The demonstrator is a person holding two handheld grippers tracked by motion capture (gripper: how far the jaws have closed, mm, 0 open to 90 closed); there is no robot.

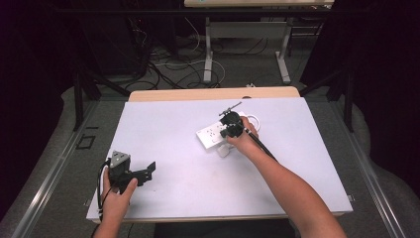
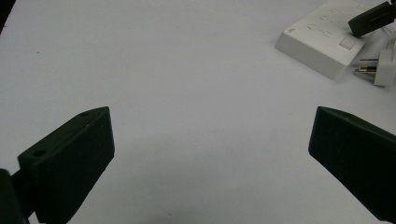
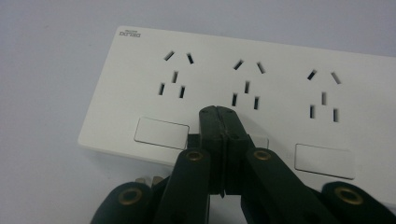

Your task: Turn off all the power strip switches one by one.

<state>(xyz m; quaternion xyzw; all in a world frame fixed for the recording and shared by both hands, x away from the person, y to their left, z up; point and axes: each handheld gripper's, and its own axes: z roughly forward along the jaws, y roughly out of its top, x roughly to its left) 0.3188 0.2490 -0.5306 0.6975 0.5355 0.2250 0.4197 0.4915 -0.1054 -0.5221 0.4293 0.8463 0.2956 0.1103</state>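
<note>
Nearest the camera in the high view, the left gripper (image 1: 150, 167) rested low over the front left part of the table (image 1: 163, 144), held in the person's left hand (image 1: 118, 196), with its jaws spread wide apart and nothing between them. The grey three-cornered plate sat on its top. In the left gripper view the same jaws stood far apart over bare white tabletop.

Farther in, right of centre, the right hand (image 1: 243, 141) held the right gripper (image 1: 229, 130) down on a white power strip (image 1: 212, 135). In the right gripper view the jaws were pressed together, tips meeting over the middle rocker switch of the power strip (image 3: 261, 93), whose three sockets each had a switch below. Whether the tips actually touched the switch was hard to tell. A white plug (image 2: 384, 67) with bare metal prongs lay just beside the strip's near edge, and a white cord (image 1: 253, 119) curled behind it.

The surface was a plain white sheet over a pale wooden table, with a strip of wood showing at the far edge. Beyond lay grey floor, tangled cables (image 1: 171, 69), the metal legs of another desk (image 1: 209, 49) and dark curtains at both sides.
</note>
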